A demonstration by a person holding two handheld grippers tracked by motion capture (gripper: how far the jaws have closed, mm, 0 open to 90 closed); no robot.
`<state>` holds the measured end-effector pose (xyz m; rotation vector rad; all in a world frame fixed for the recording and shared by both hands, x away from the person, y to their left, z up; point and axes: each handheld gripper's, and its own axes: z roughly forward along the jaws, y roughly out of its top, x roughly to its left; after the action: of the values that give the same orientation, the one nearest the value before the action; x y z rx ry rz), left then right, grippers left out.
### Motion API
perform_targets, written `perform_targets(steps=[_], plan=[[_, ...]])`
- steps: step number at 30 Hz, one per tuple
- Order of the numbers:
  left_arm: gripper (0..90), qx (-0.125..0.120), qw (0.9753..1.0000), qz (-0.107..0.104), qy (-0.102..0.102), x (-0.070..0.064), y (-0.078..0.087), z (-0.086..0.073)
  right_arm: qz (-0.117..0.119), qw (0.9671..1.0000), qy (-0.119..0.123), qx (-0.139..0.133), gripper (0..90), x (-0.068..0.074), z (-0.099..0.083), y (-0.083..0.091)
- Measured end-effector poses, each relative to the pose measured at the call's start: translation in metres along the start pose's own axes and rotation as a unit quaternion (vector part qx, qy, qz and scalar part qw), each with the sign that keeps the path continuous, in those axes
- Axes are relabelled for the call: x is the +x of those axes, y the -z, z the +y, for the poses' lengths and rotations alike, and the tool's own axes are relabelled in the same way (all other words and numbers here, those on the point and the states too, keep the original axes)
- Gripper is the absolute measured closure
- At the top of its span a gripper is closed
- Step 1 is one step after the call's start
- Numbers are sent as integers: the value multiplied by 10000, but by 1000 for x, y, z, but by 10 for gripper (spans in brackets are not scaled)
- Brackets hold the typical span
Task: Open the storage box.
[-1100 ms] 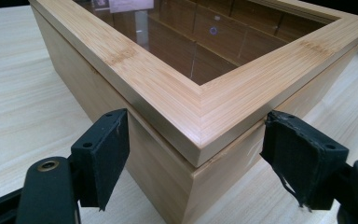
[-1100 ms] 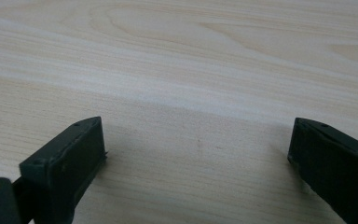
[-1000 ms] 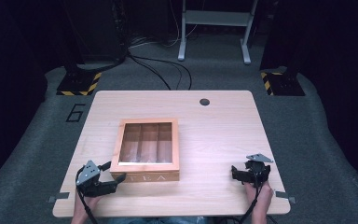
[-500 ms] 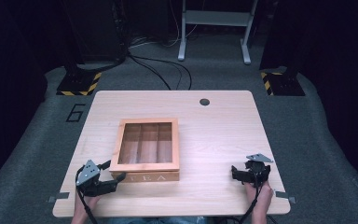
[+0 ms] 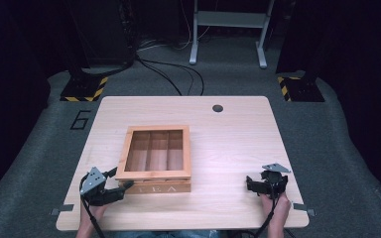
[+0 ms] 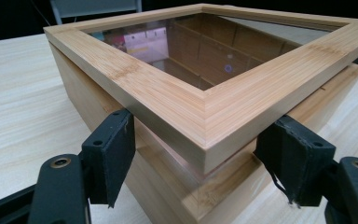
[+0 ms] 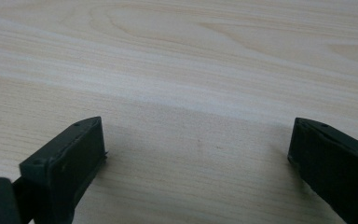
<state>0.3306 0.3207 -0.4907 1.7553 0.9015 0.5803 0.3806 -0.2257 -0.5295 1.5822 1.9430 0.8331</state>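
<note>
A wooden tea box [image 5: 156, 156] with a glass-paned lid stands left of centre on the light wooden table [image 5: 238, 139], with "TEA" on its near face. Through the pane I see empty compartments. My left gripper [image 5: 120, 184] is at the box's near left corner, open, with one jaw on each side of that corner [image 6: 205, 144] just below the lid frame. There the lid frame overhangs the base. My right gripper [image 5: 249, 184] rests low near the table's front right, open, with bare tabletop between its fingers [image 7: 198, 149].
A round cable hole [image 5: 218, 108] sits near the table's far edge. Beyond the table, on grey carpet, are black cables [image 5: 173, 74], a white metal stand [image 5: 228, 29], two hazard-striped feet [image 5: 82, 89] and a floor mark "6" [image 5: 81, 119].
</note>
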Motion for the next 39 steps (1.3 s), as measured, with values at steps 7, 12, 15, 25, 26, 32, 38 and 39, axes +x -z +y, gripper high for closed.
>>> perform_targets(steps=[7, 12, 15, 25, 26, 32, 38, 39], plan=[[289, -99, 9999, 132, 30, 2, -1, 5, 2, 10000, 0, -1, 33, 0, 0, 0], [299, -244, 9993, 269, -68, 4, -2, 12, 0, 10000, 1, -4, 33, 0, 0, 0], [300, -339, 9988, 326, -115, 5, -2, 17, -6, 10000, 1, -3, 34, 0, 0, 0], [325, -501, 9975, 462, -171, 7, -4, 27, -5, 10000, 0, -3, 34, 0, 0, 0], [326, -516, 9973, 486, -187, 7, -4, 28, -1, 10000, 0, -1, 33, 0, 0, 0], [341, -533, 9967, 529, -294, 9, -4, 36, 0, 10000, -2, 1, 33, 0, 0, 0], [362, -582, 9957, 618, -377, 9, -4, 43, -5, 10000, 0, -1, 33, 0, 0, 0], [368, -599, 9954, 642, -381, 9, -4, 44, 2, 10000, 9, -5, 34, 0, 0, 0]])
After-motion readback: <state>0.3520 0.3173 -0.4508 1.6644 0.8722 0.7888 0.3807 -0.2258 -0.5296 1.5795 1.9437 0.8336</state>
